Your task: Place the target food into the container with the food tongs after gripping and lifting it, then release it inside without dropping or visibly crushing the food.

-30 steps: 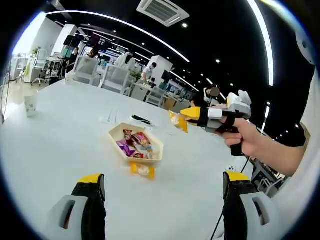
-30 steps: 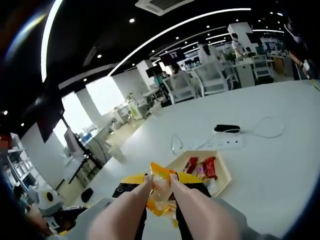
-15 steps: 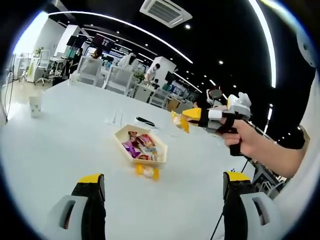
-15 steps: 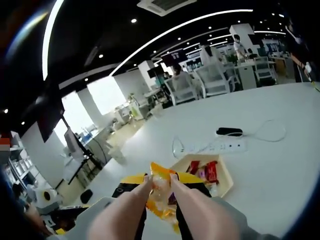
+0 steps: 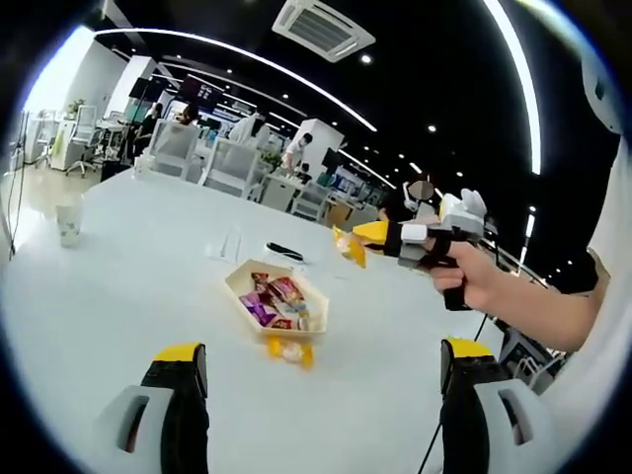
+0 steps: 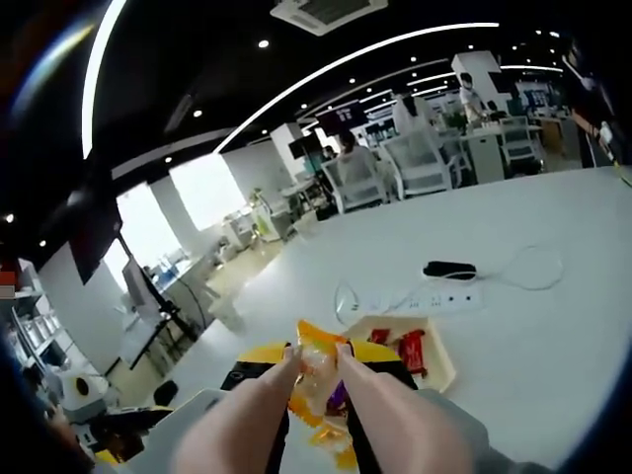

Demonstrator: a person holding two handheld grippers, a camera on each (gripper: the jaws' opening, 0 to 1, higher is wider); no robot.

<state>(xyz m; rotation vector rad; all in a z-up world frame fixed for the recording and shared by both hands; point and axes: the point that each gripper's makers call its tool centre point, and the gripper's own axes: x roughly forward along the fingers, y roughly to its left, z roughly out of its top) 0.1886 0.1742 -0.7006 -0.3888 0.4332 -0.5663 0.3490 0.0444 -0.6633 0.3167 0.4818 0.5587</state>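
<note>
A pale hexagonal tray [image 5: 237, 279] with several wrapped snacks sits mid-table. A loose yellow packet [image 5: 288, 350] lies on the table just in front of it. My left gripper [image 5: 323, 351] stands wide open near the table's front, with nothing between its jaws. My right gripper [image 5: 380, 234], held by a hand, hovers above and to the right of the tray, shut on a yellow snack packet [image 5: 348, 245]. In the right gripper view, the right gripper [image 6: 314, 351] pinches that packet [image 6: 314, 380] in the air. The tray [image 6: 446, 367] lies below and beyond it.
A paper cup [image 5: 67, 223] stands at the far left of the white table. A white power strip [image 6: 434, 296], a black device [image 6: 449, 269] and a cable lie behind the tray. Office chairs, desks and people fill the background.
Both views have shifted a little, and the tray looks slightly farther off. The right gripper has drifted a bit left, still shut on the yellow packet. The left gripper stays open.
</note>
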